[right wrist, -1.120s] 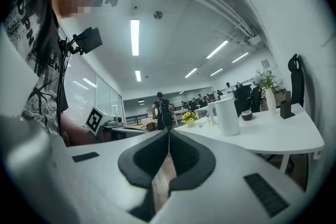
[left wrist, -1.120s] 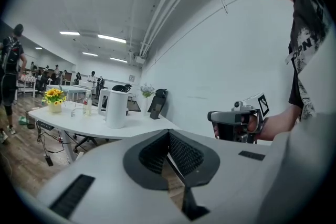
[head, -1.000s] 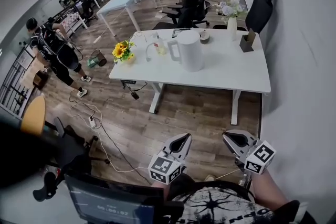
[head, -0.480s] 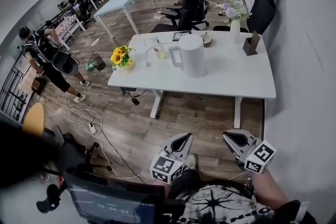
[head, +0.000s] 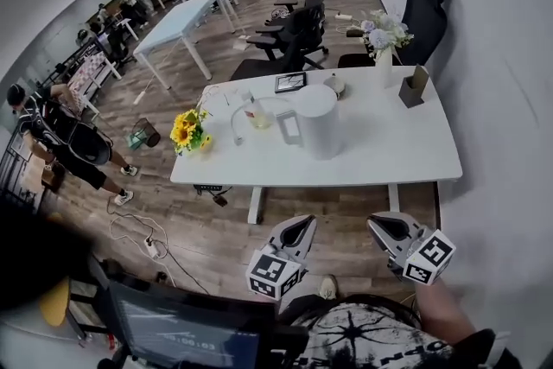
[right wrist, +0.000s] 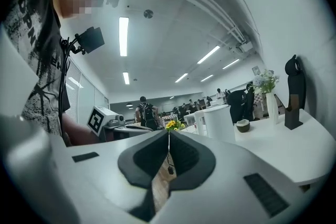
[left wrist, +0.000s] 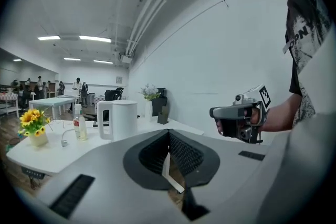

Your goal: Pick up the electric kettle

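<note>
Both grippers hang short of the tabletop point(head: 393, 153) in the head view, over open wood floor. The left gripper point(head: 300, 225) and right gripper point(head: 386, 226) have their fingers closed together on nothing. The electric kettle point(head: 320, 122) stands upright, well ahead of them and set back from the near edge. Its handle point(head: 284, 128) faces left, toward the sunflowers point(head: 185, 130). By my reading the left gripper is the nearer one and sits on the handle's side. Bare tabletop lies to the kettle's right, while a bottle point(head: 256, 114) and a white cable crowd its left.

From the left gripper view, the fingers point(left wrist: 181, 152) meet in a tight seam with nothing between. The kettle stands left of their line, well apart, handle toward the bottle. The right gripper shows off to the right.

From the right gripper view, those fingers point(right wrist: 181, 153) are likewise pressed shut and empty. The kettle stands to the right of their line, with a small bowl point(right wrist: 242, 125) beyond it. Any grasp would first need the fingers to open, then to cross the near edge.
</note>
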Available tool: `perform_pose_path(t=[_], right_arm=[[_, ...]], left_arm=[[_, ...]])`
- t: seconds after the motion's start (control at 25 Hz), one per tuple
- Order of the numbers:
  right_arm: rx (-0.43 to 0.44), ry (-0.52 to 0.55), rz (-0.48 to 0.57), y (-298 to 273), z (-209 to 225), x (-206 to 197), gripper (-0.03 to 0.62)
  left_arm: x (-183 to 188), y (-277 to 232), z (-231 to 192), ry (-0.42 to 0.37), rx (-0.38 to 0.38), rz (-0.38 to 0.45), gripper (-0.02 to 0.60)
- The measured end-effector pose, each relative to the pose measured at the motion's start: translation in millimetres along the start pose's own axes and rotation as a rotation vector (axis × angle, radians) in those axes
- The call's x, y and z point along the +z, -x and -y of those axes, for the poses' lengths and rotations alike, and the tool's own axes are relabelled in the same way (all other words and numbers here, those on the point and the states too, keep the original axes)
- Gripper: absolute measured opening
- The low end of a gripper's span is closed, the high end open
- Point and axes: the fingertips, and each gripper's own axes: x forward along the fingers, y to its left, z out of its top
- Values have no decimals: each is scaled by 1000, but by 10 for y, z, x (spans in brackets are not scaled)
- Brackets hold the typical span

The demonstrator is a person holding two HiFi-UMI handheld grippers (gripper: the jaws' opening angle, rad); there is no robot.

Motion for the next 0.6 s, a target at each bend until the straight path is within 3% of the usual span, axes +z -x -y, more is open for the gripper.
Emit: perform_pose_path(t=[0.6], right_arm=[[-108, 26, -35, -883, 242, 7, 23]], left_arm=[[-93, -203, -932, 25, -97, 12, 9]])
